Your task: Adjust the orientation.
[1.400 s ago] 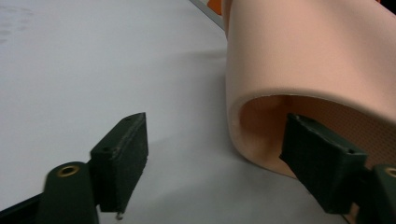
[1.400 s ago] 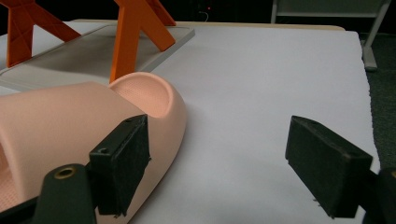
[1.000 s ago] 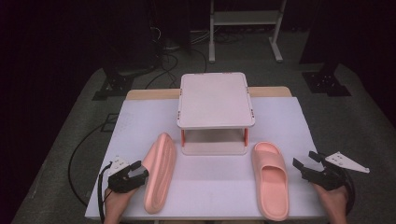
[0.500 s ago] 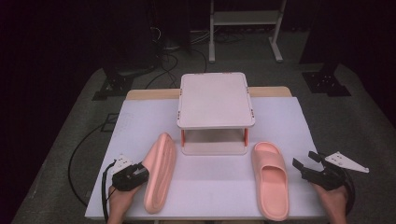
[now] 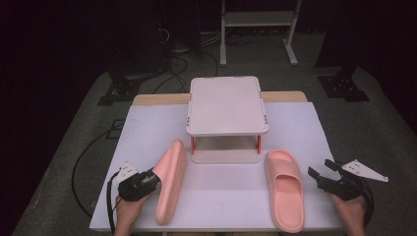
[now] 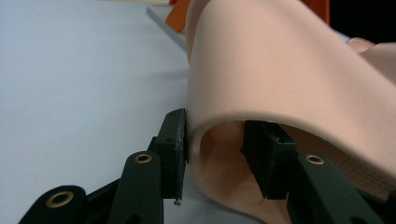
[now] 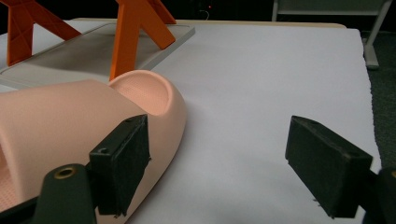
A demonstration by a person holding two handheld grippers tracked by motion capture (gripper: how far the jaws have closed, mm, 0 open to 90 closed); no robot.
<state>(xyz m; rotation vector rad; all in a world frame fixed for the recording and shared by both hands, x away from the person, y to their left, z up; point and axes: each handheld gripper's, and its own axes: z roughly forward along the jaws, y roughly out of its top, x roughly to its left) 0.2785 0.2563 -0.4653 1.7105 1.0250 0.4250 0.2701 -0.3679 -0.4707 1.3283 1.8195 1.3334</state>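
At a table covered in white sheeting (image 5: 305,123), I held a two-jaw gripper in each hand, with a pair of pink slide sandals before me and a small two-tier shoe rack (image 5: 226,105) standing at the far middle of the sheet, its white top shelf raised on orange legs (image 7: 135,35) above a grey base. My left gripper (image 5: 147,181) sat at the near left, its jaws closed on the strap of the left sandal (image 5: 169,184): in the left gripper view, one black pad pressed the strap's outer face while the other sat inside, under the arch of the strap. That sandal stood tipped on its side edge, sole turned to the left, lying lengthwise from near the rack's front left corner back toward me. The right sandal (image 5: 284,189) lay flat and upright on its sole at the near right, toe pointing toward the rack. My right gripper (image 5: 322,174) hung just to the right of it with its jaws spread wide and nothing between them; in the right gripper view, one pad stood close beside the sandal's outer edge, though I could not tell if it touched, and the other was over bare sheeting.
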